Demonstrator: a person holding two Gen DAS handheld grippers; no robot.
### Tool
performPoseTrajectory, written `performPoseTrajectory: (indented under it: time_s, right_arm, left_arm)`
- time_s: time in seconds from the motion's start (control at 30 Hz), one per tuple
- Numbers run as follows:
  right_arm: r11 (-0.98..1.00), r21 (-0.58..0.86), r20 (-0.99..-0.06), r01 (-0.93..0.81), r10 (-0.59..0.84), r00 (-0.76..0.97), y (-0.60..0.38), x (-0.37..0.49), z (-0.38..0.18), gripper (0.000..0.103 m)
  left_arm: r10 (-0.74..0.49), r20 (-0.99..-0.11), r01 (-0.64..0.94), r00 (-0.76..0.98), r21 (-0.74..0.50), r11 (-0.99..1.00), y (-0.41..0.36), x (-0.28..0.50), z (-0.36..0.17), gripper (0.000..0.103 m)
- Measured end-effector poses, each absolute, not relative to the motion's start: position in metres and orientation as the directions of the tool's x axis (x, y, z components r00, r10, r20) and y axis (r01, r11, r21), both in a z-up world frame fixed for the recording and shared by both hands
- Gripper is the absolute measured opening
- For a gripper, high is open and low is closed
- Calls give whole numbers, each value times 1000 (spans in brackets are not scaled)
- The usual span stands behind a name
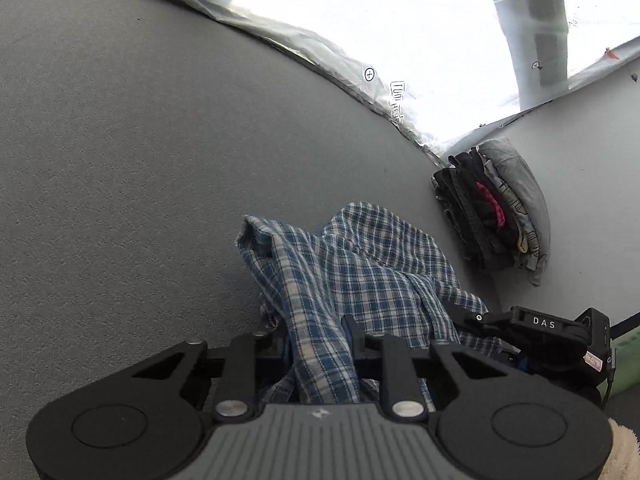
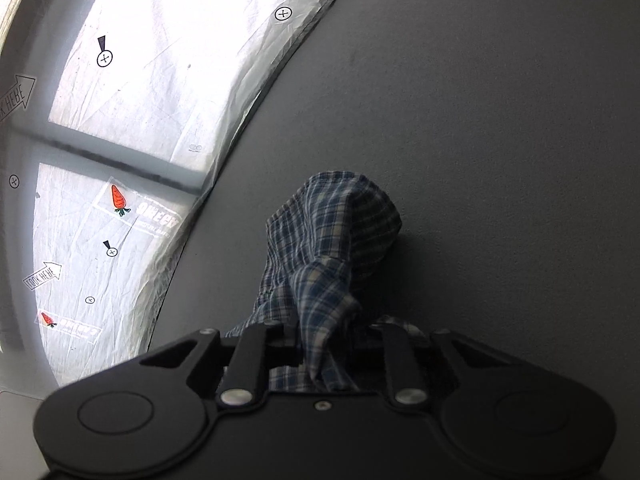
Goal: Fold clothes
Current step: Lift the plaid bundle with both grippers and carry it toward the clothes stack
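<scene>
A crumpled blue-and-cream plaid shirt (image 1: 352, 280) lies bunched on the grey surface (image 1: 120, 160), a fold pinched between the narrowed left gripper (image 1: 320, 344); the right gripper (image 2: 326, 344) likewise clamps cloth.

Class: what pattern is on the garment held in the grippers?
Blue-and-white plaid shirt; clearest in the left wrist view.
</scene>
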State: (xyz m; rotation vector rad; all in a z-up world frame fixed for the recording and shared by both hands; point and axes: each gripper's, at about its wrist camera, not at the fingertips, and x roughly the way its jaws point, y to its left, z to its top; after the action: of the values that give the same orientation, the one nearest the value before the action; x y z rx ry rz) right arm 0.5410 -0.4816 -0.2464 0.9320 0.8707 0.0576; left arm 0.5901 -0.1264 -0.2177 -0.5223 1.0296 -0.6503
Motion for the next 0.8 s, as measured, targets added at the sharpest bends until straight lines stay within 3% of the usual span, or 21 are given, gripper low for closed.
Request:
performPoseTrajectory:
  time_s: [0.37, 0.67, 0.8]
  right_arm:
    - [608, 786, -426, 113, 399, 812, -491, 497, -172, 13]
    - [554, 830, -217, -73, 439, 872, -586, 472, -112, 13]
    - [574, 808, -173, -132, 445, 879, -657, 468, -78, 13]
  left_arm:
    - [-637, -517, 345, 571, -553, 759, -160, 524, -113, 14]
    - [-598, -381, 429, 706, -442, 788, -277, 477, -43, 14]
    - [-609, -319, 457, 726, -438, 774, -348, 455, -11, 14]
